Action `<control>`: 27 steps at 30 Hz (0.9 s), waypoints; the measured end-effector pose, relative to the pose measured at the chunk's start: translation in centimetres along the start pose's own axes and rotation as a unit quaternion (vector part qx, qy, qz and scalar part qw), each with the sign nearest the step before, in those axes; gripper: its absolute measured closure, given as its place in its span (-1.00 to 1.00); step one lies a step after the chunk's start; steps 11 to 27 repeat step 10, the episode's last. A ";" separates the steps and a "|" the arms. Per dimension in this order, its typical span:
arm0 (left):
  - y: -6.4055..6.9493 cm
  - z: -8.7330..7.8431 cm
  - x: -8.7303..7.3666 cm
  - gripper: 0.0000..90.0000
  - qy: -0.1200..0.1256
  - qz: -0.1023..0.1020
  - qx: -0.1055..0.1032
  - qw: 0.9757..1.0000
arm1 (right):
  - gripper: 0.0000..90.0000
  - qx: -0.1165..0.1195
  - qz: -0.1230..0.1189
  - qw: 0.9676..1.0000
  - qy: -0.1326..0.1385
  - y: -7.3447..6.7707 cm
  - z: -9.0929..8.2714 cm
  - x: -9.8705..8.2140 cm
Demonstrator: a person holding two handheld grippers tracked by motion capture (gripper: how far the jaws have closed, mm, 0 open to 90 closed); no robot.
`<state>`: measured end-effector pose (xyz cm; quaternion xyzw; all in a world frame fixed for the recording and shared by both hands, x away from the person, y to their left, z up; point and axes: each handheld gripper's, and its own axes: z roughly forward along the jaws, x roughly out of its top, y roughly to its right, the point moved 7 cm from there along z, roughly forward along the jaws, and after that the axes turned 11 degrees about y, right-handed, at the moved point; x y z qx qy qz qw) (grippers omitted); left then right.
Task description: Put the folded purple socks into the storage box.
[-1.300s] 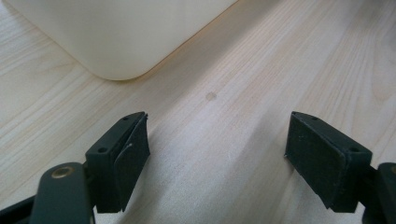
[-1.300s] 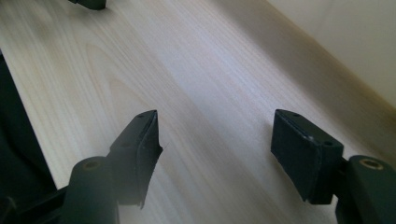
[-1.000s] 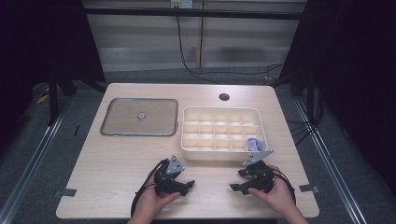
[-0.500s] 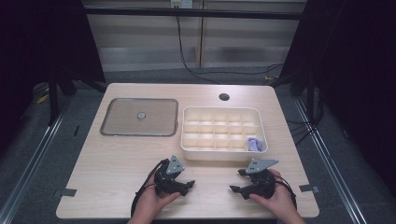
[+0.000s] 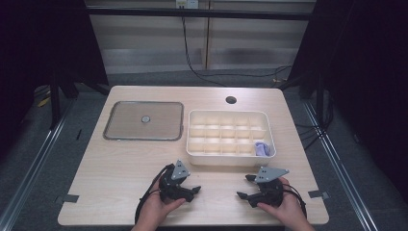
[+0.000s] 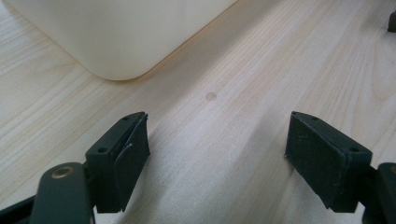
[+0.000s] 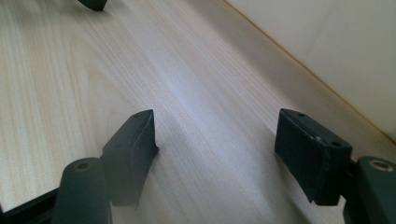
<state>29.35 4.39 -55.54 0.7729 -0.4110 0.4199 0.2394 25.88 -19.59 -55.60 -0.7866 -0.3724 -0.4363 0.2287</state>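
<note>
A white divided tray (image 5: pixel 231 157) stands right of centre on the wooden table, with a small purple thing (image 5: pixel 262 148) in its near right compartment. My left gripper (image 5: pixel 195 191) rests low over the table in front of the tray's near left corner (image 6: pixel 116 37), pointing right, open with bare wood between its jaws (image 6: pixel 217 154). My right gripper (image 5: pixel 243 186) sits near the front edge below the tray's right end, pointing left, open and holding nothing (image 7: pixel 215 149). The tray's wall (image 7: pixel 336 42) runs along its right side.
A flat grey-rimmed lid (image 5: pixel 143 120) with a small centre knob lies at the back left. A round hole (image 5: pixel 231 100) pierces the table behind the tray. Both hands come in at the near edge. Bare wood lies between the two grippers.
My right gripper has drawn back slightly from the tray toward the near edge. The left gripper has stayed where it was.
</note>
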 end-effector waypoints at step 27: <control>0.0 0.0 0.0 -0.53 0.000 0.000 0.000 1.000 | -0.40 0.002 -0.001 1.000 0.000 -0.1 0.0 0.0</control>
